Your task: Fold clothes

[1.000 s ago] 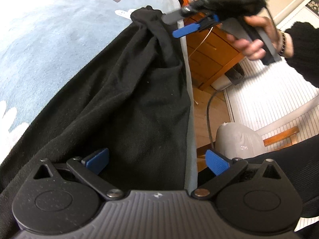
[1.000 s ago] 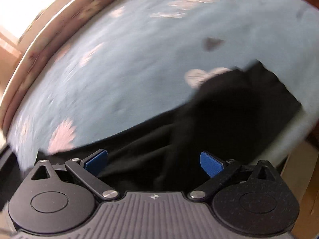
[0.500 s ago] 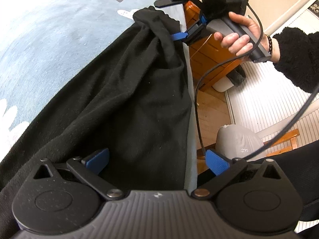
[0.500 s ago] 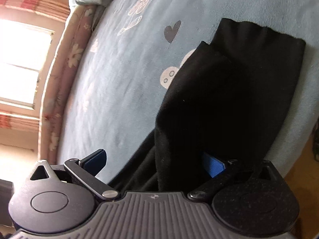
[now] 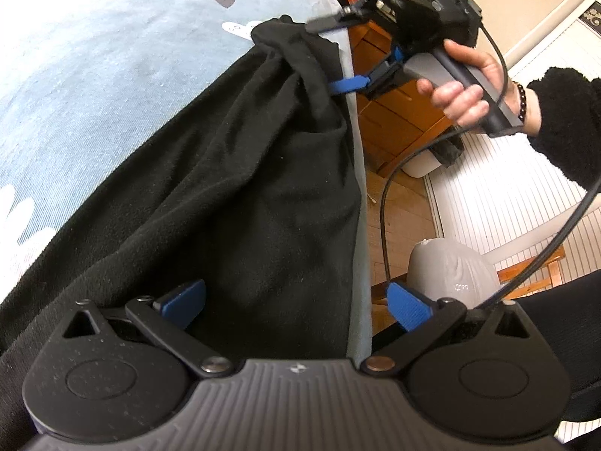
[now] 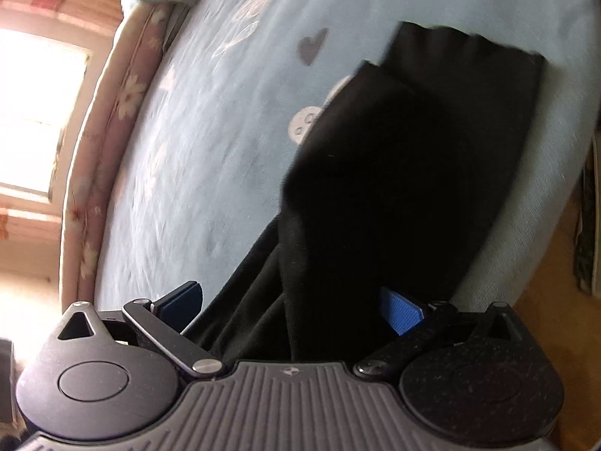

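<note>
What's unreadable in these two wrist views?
- Garment type: the black garment runs off the bottom and left edges in the left wrist view and under the claw body.
- Right claw contact: in the left wrist view its fingers stand apart around bunched cloth; a pinch cannot be confirmed.
- Right wrist view: motion blur smears the blue sheet; the cloth near the right claw is a black mass, folds unreadable.
- Left claw: open, cloth contact unclear.
</note>
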